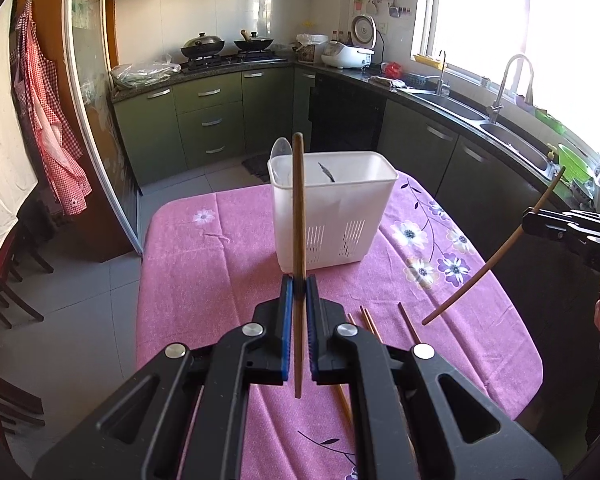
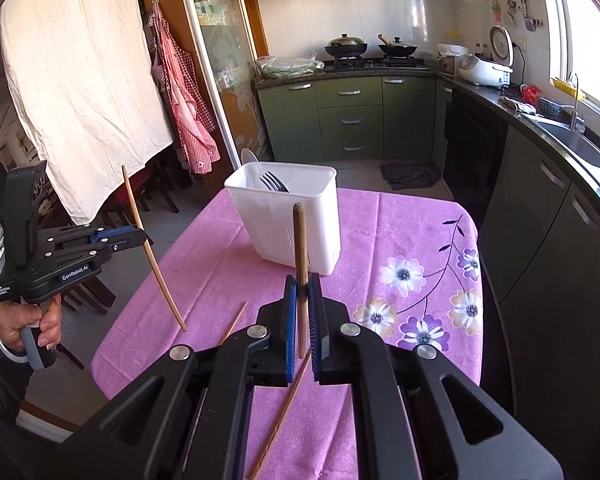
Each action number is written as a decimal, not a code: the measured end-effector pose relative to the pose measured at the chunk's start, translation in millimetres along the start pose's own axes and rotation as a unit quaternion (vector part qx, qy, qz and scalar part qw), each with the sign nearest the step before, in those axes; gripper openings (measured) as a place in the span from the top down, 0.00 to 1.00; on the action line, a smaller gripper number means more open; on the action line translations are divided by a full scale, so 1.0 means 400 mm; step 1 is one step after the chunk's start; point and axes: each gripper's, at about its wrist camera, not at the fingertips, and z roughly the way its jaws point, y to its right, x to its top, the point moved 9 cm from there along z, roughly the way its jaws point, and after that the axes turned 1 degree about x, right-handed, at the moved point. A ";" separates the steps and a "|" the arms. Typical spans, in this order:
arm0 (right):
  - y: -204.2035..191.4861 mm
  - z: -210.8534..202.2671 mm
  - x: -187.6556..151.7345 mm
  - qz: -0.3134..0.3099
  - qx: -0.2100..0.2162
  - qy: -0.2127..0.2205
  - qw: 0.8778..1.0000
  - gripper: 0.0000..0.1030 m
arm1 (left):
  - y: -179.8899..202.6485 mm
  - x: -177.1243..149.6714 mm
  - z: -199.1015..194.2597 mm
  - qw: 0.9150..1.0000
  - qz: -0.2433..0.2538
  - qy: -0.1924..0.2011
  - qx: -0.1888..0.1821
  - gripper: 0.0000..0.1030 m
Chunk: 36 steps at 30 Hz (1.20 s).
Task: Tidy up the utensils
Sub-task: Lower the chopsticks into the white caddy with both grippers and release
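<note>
My left gripper [image 1: 299,280] is shut on a brown chopstick [image 1: 298,208] that stands nearly upright in front of the white utensil holder [image 1: 332,208]. A spoon [image 1: 281,148] and a fork [image 1: 326,172] stick out of the holder. At the right edge, my right gripper [image 1: 531,220] is shut on a slanted chopstick [image 1: 488,260]. In the right wrist view that gripper [image 2: 301,284] clamps its chopstick [image 2: 299,240] upright before the holder [image 2: 288,216]. The left gripper [image 2: 145,236] holds a tilted chopstick [image 2: 152,256]. Loose chopsticks [image 1: 367,320] [image 2: 284,404] lie on the pink cloth.
The table [image 1: 204,264] carries a pink flowered cloth, with floor past its edges. Dark counters with a sink [image 1: 452,104] run along the right. Chairs [image 1: 8,280] and a hanging white sheet [image 2: 80,80] are to the left. A hand [image 2: 40,324] grips the left handle.
</note>
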 end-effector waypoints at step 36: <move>0.011 -0.087 0.266 -0.011 0.012 0.058 0.998 0.93 | 0.015 0.345 0.156 0.996 0.006 0.084 0.031 0.86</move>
